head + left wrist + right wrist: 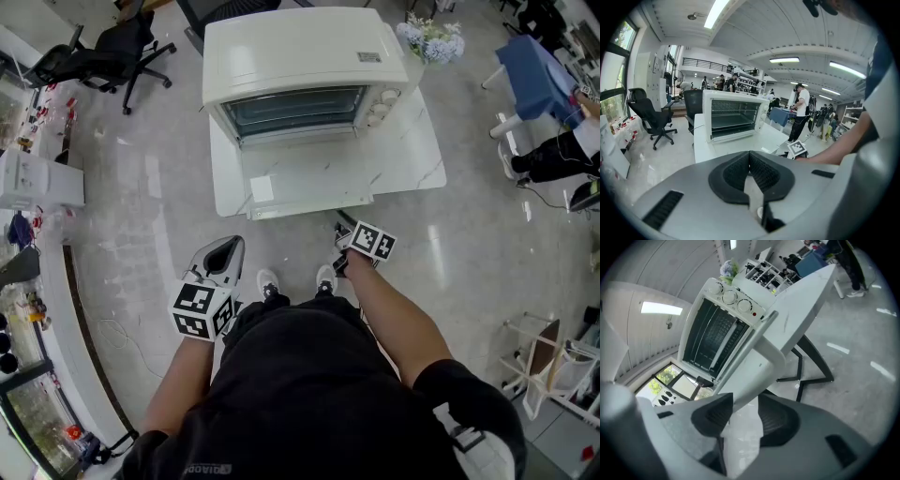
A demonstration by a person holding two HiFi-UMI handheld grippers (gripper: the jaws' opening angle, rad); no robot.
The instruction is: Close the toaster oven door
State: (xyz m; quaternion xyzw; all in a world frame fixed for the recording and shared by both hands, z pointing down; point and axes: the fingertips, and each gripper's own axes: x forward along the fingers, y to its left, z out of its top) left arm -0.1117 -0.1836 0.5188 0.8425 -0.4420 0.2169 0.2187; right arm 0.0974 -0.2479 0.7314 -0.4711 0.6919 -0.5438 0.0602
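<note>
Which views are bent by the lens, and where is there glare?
Left gripper view: strong fisheye bending, dark corners, bright ceiling lights. Right gripper view: same bending, tilted, toaster oven sharp. Head view: milder bending, lamp glare streaks on the floor.

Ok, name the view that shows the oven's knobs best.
The right gripper view: the knobs sit close, facing the camera, each one distinct, though tilted. The head view shows them small, from steeply above. The left gripper view shows the oven from afar, its knobs too small to make out.
</note>
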